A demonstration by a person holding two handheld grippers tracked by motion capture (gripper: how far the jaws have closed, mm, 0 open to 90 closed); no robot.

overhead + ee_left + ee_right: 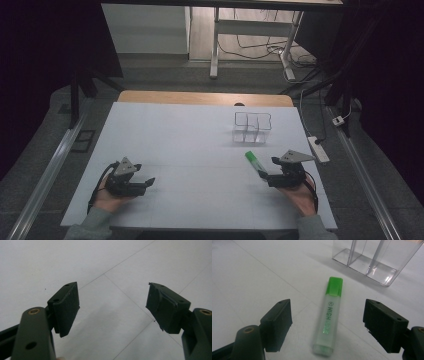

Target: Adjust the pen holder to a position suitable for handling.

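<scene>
High view showed a white table (190, 150) with a person's two hands coming in from six o'clock, each holding a black gripper. The left gripper (145, 184) sat at about eight o'clock on the table, its jaws spread apart with nothing between them; in the left gripper view the left gripper's pads (65, 307) stood wide over bare white surface crossed by thin seam lines. The right gripper (263, 175) sat at about four o'clock, jaws likewise spread. A green highlighter (255, 162) lay flat on the table just beyond its tips, toward eleven o'clock of that gripper. In the right gripper view the highlighter (329, 315) lay between the parted pads (277, 323) without touching either, its green cap pointing to twelve o'clock and its pale barrel printed with lettering. A clear plastic organizer (252, 127) with several compartments stood upright at about two o'clock on the table, near the highlighter's cap end but apart from it; its compartments (372, 260) looked empty.
</scene>
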